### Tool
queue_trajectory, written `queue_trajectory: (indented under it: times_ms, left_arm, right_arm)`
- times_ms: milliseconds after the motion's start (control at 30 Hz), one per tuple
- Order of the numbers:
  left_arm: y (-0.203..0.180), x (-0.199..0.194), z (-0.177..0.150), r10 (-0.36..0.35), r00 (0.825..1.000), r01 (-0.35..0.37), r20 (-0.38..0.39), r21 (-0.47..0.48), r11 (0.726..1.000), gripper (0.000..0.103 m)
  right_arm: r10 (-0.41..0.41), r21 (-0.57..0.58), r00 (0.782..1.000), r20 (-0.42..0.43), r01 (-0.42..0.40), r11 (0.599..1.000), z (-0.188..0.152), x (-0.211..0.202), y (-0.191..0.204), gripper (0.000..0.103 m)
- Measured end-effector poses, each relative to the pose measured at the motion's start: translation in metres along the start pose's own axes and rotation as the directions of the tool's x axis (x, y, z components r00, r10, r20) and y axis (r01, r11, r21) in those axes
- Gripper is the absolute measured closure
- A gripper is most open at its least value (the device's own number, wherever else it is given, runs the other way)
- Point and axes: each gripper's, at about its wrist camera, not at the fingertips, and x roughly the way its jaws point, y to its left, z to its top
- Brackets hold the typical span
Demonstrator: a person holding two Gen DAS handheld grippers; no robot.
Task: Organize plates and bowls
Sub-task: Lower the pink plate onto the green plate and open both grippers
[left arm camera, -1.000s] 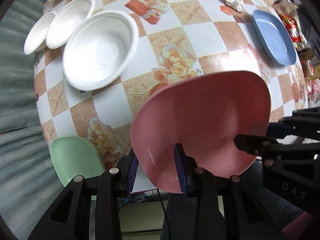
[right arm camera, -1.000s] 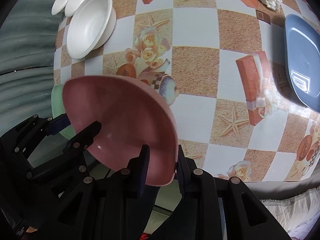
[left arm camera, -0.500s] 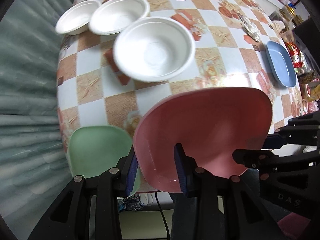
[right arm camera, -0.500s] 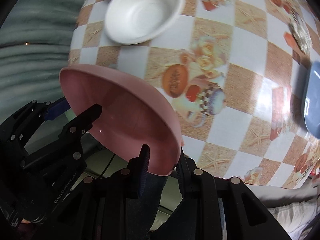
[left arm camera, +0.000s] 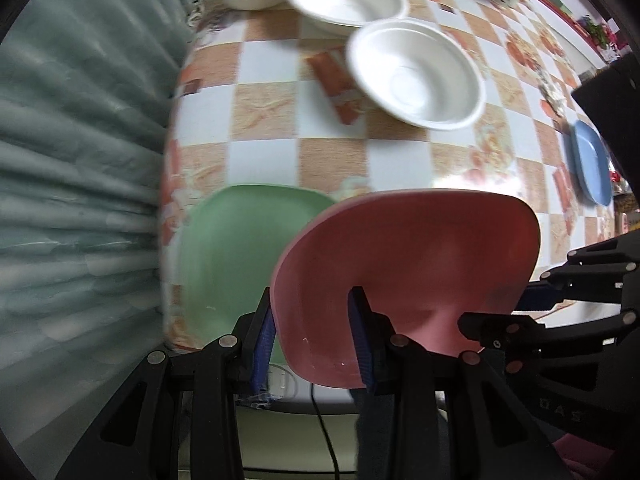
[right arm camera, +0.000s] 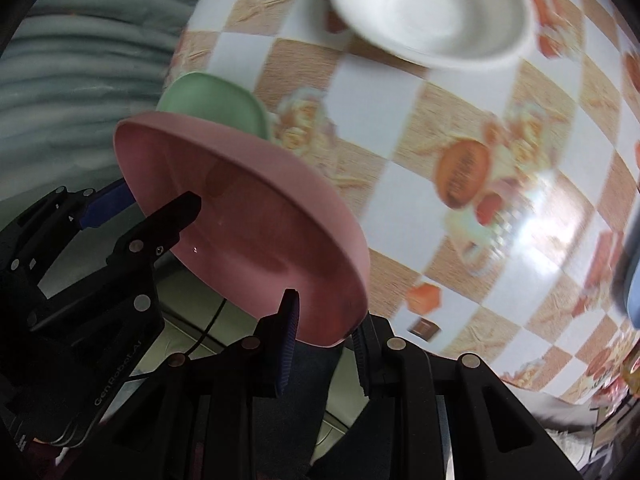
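Pink plate (left arm camera: pixel 408 276): carried leftward since the earlier frame, now partly over the green plate (left arm camera: pixel 236 256) at the table (left arm camera: pixel 264 152) edge, rim clamped by left gripper (left arm camera: pixel 312 336) and right gripper (right arm camera: pixel 324 344).

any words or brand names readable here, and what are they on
"GenRobot.AI": white print along the left claw's black body, seen in the right wrist view.
"DAS", mirrored: faint raised letters on the right claw's black body.
Tablecloth prints and packets at the table's far edge: too blurred to read.
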Motion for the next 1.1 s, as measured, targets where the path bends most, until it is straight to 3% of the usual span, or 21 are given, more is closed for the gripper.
queue_trajectory:
  times_ms: [300, 400, 467, 500, 600, 733, 867, 1000, 1100]
  left_arm:
    - [0.053, 0.015, 0.005, 0.081, 0.997, -0.081, -0.001, -0.011, 0.997, 0.066]
    - [0.065, 0.027, 0.004, 0.104, 0.995, -0.104, -0.006, -0.022, 0.994, 0.054]
    - [0.070, 0.031, 0.002, 0.141, 0.990, -0.141, -0.003, -0.031, 0.990, 0.044]
    - [0.074, 0.032, 0.000, 0.148, 0.989, -0.148, -0.002, -0.038, 0.988, 0.042]
    - [0.088, 0.036, -0.004, 0.116, 0.993, -0.116, -0.008, -0.072, 0.991, 0.036]
    - [0.094, 0.049, -0.001, 0.131, 0.991, -0.132, -0.028, -0.058, 0.990, 0.035]
    - [0.096, 0.065, 0.006, 0.128, 0.990, -0.132, -0.060, -0.056, 0.990, 0.035]
    - [0.092, 0.083, 0.007, 0.114, 0.988, -0.120, -0.102, -0.055, 0.991, 0.034]
    - [0.089, 0.082, 0.013, 0.098, 0.992, -0.104, -0.075, -0.072, 0.992, 0.028]
  right_arm:
    - [0.030, -0.037, 0.999, -0.024, -0.030, 0.999, 0.032, 0.021, 0.041, 0.075]
    - [0.069, -0.006, 0.997, -0.019, -0.069, 0.998, 0.038, 0.027, 0.035, 0.072]
    - [0.028, 0.015, 1.000, -0.006, -0.028, 0.999, 0.047, 0.028, 0.033, 0.024]
    - [0.017, 0.022, 1.000, 0.013, -0.018, 1.000, 0.046, 0.025, 0.026, 0.018]
    - [0.017, 0.061, 1.000, 0.014, -0.018, 0.998, 0.047, 0.020, 0.007, 0.017]
    - [0.001, 0.091, 1.000, 0.002, -0.001, 0.996, 0.045, 0.020, -0.011, 0.017]
    - [-0.016, 0.070, 1.000, -0.006, 0.017, 0.997, 0.054, 0.036, 0.004, 0.017]
    - [-0.108, 0.031, 0.994, -0.014, 0.109, 0.994, 0.067, 0.052, 0.017, 0.017]
    - [-0.199, 0.015, 0.980, 0.020, 0.198, 0.980, 0.072, 0.048, 0.018, 0.017]
